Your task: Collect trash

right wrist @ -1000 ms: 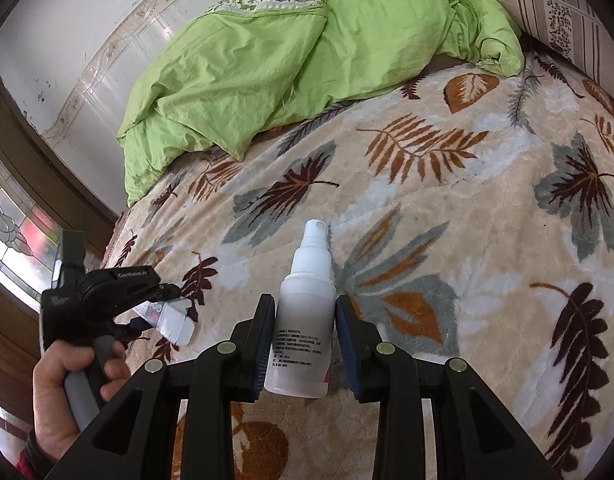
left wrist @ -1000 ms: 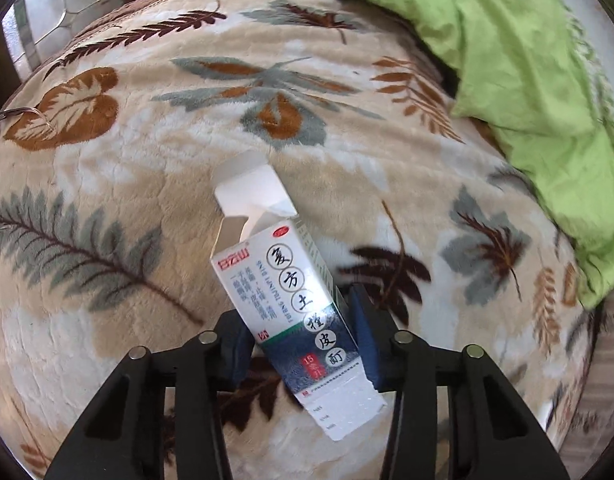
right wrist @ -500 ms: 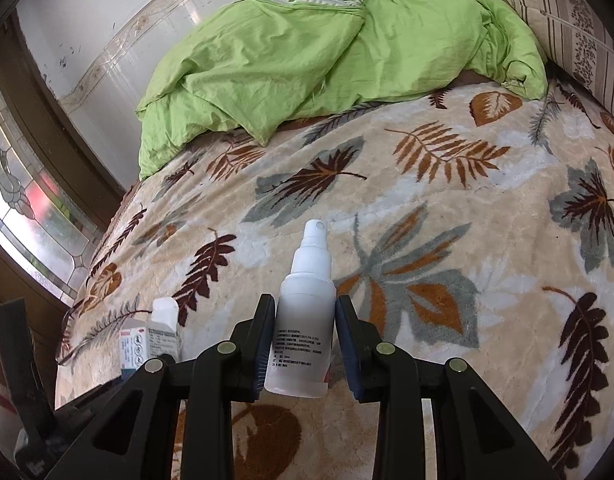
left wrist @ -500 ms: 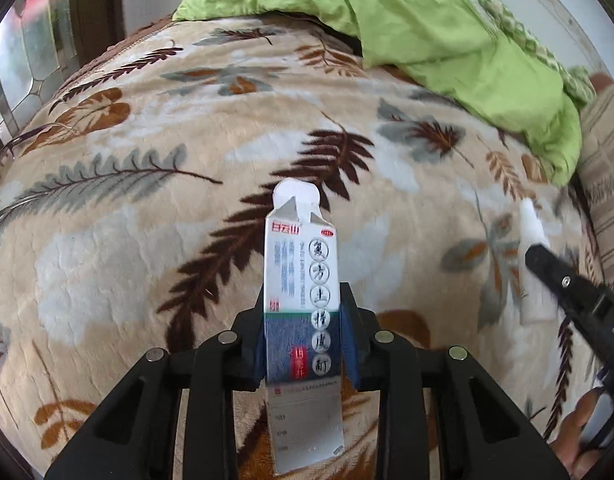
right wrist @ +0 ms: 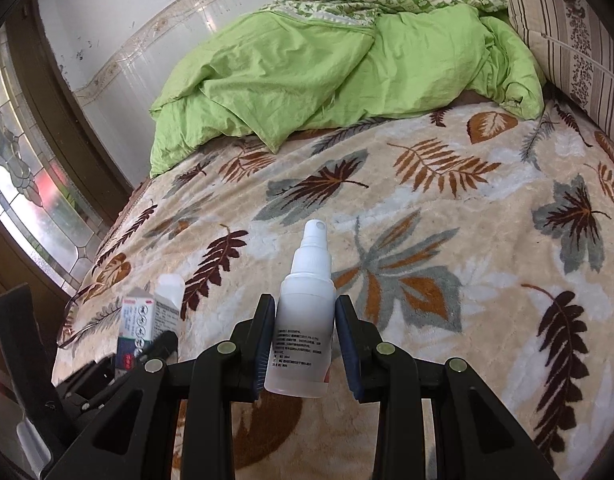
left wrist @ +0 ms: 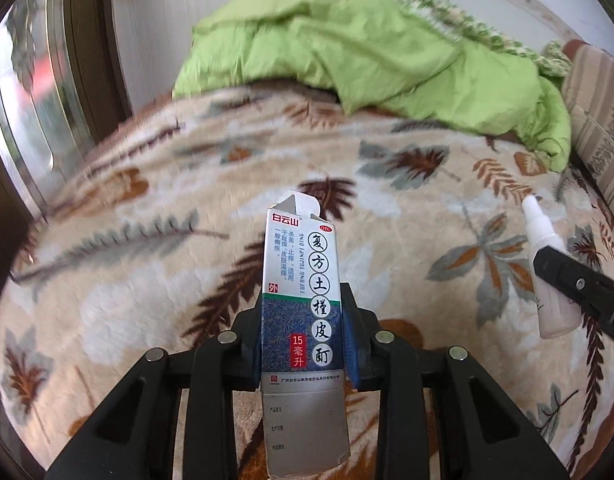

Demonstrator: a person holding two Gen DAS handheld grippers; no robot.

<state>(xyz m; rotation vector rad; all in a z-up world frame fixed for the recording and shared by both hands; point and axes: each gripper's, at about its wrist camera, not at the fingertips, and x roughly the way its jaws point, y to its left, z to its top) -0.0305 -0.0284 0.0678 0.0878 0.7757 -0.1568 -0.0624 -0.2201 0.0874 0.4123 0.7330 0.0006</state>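
Observation:
My left gripper (left wrist: 303,316) is shut on a white and blue medicine box (left wrist: 301,280) with its top flap open, held upright above the bed. My right gripper (right wrist: 305,320) is shut on a white spray bottle (right wrist: 305,312), nozzle pointing away. The spray bottle also shows at the right of the left wrist view (left wrist: 547,276), in the right gripper's black finger. The medicine box shows at the lower left of the right wrist view (right wrist: 141,324), in the left gripper.
A leaf-patterned beige blanket (right wrist: 427,208) covers the bed. A crumpled green quilt (right wrist: 327,80) lies at the far end by the wall. A striped pillow (right wrist: 567,40) is at the right. A stained-glass window (right wrist: 23,192) and wooden frame stand at the left.
The left gripper has lifted and tilted up with the box, so more wall and quilt show. The right gripper holds the bottle steady and has risen slightly.

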